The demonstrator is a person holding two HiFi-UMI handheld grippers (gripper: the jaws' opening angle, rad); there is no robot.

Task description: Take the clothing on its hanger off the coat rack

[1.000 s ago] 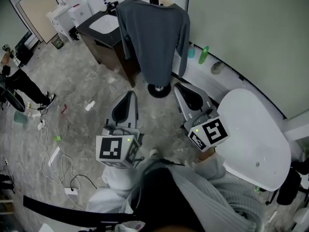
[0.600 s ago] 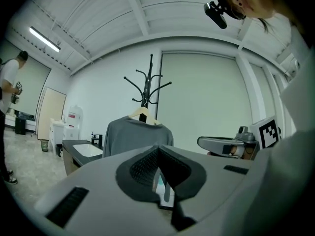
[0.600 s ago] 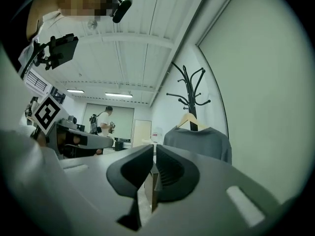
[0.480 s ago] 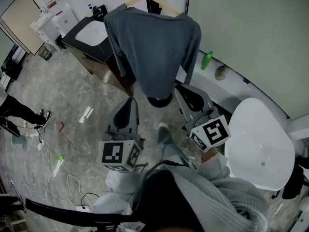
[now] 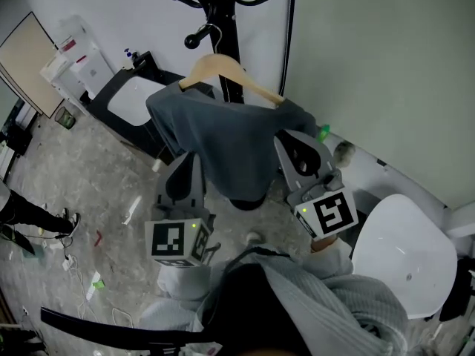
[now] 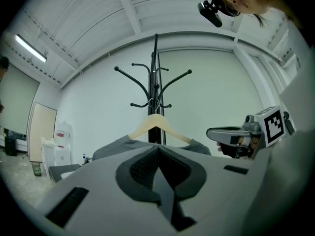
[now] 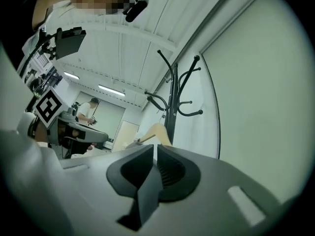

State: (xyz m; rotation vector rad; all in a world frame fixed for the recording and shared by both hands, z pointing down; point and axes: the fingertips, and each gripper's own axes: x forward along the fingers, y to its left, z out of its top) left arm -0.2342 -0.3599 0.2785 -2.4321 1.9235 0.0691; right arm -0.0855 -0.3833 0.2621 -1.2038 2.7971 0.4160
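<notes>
A dark grey top (image 5: 223, 139) hangs on a wooden hanger (image 5: 223, 69), whose hook sits on an arm of the black coat rack (image 5: 223, 13). Both grippers point up at the garment from just below its hem. My left gripper (image 5: 184, 165) is shut and empty, under the garment's left side. My right gripper (image 5: 293, 141) is shut and empty as well, by the right sleeve. In the left gripper view the closed jaws (image 6: 157, 149) aim at the hanger (image 6: 156, 124) and rack (image 6: 156, 82). From the right gripper view, the shut jaws (image 7: 155, 149) lie below the hanger (image 7: 155, 132).
A dark cabinet with a white basin (image 5: 133, 99) stands left of the rack. At the right is a white tub (image 5: 404, 254), with a green bottle (image 5: 323, 132) on the ledge behind it. Cables (image 5: 82, 273) and a person's legs (image 5: 22, 213) are at the left.
The view has tilted up, bringing the rack's hooks into sight. Both grippers have risen closer to the garment's lower edge. Jaws stay shut.
</notes>
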